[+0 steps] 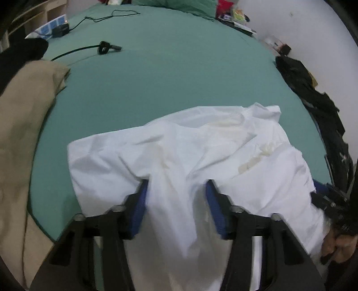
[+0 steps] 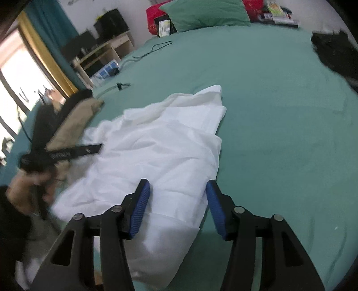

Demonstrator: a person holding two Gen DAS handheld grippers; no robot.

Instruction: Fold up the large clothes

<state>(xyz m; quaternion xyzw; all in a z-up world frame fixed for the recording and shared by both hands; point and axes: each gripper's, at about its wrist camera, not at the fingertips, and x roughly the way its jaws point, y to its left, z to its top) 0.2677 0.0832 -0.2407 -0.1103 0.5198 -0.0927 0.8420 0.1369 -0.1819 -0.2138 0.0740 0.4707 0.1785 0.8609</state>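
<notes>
A large white garment [image 1: 179, 152] lies crumpled on the green bed sheet [image 1: 156, 78]; it also shows in the right wrist view [image 2: 156, 145]. My left gripper [image 1: 176, 188] is open, its blue-padded fingers [image 1: 141, 201] astride a raised fold at the garment's near edge. My right gripper [image 2: 175, 190] is open and empty, just above the garment's near right corner. The left gripper also shows in the right wrist view [image 2: 67, 153], held by a hand at the garment's left side.
A tan garment [image 1: 24, 125] and a dark one [image 1: 18, 58] lie on the left. A black pile of clothes [image 1: 313, 100] lies along the right edge by the wall. Cables and a charger [image 1: 105, 47] lie farther up the bed. A green pillow [image 2: 205, 13] is at the head.
</notes>
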